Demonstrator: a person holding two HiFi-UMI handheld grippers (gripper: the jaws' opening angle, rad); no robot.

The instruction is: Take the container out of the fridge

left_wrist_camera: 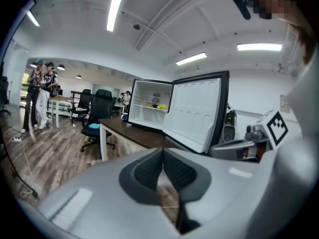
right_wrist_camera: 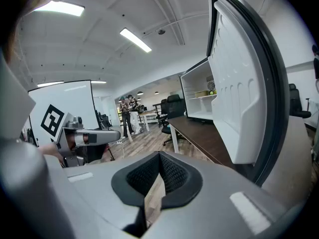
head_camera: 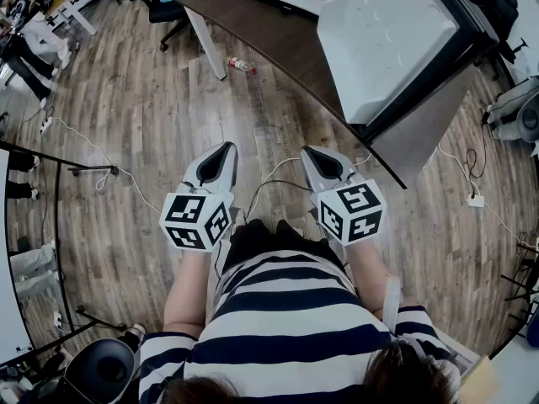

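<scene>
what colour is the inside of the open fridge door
White fridge door, best seen in the right gripper view.

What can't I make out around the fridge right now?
Head view: the open fridge door hides everything behind it.
Left gripper view: the shelf items are too small to tell which is the container.
Right gripper view: shelf items likewise too small; the door covers the right side of the fridge.

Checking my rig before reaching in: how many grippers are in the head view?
2. The left gripper is left of centre over the wood floor; the right gripper beside it, nearer the open fridge door. Both are shut and empty.
</scene>
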